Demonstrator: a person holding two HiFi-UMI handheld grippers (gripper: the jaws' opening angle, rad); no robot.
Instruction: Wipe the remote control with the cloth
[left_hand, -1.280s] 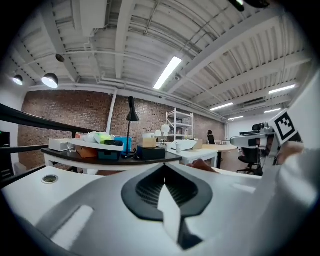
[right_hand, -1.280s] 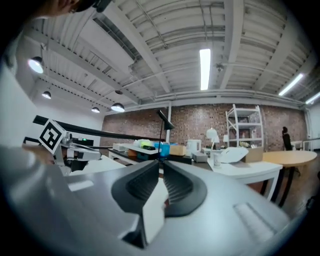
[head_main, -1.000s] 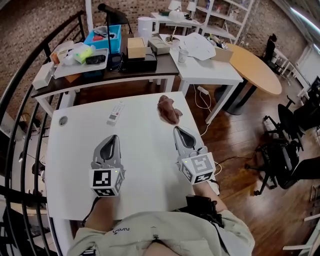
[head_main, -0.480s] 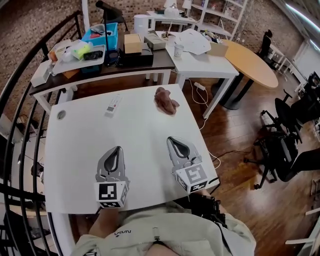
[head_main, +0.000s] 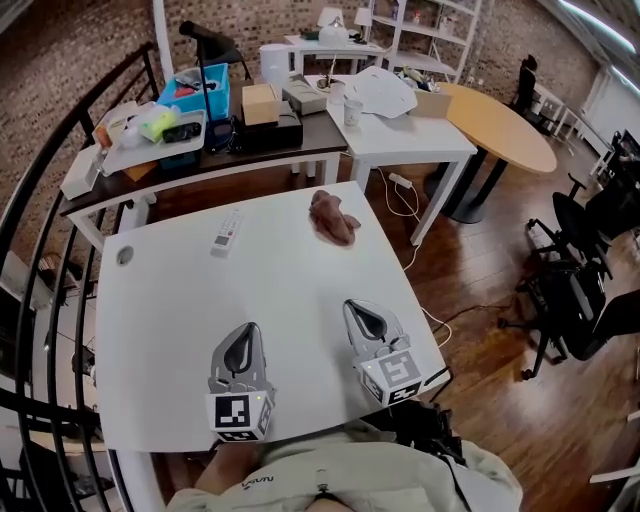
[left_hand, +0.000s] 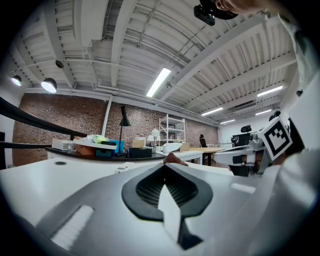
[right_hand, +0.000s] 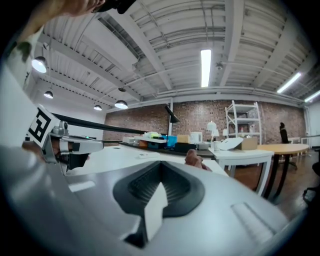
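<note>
Judging by the scene, wiping is not yet begun: the left gripper (head_main: 247, 333) and right gripper (head_main: 357, 309) are held with jaws together, empty. Well ahead of them on the worktop (head_main: 170, 320) lie the cloth (head_main: 333, 217) and the remote control (head_main: 227, 232); the jaws must be opened for the cloth first.

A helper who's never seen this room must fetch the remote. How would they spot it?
Find the white table in front of the person. The remote lies flat near its far edge, left of the crumpled brown cloth. It is the only slim, hard white bar there.
</note>
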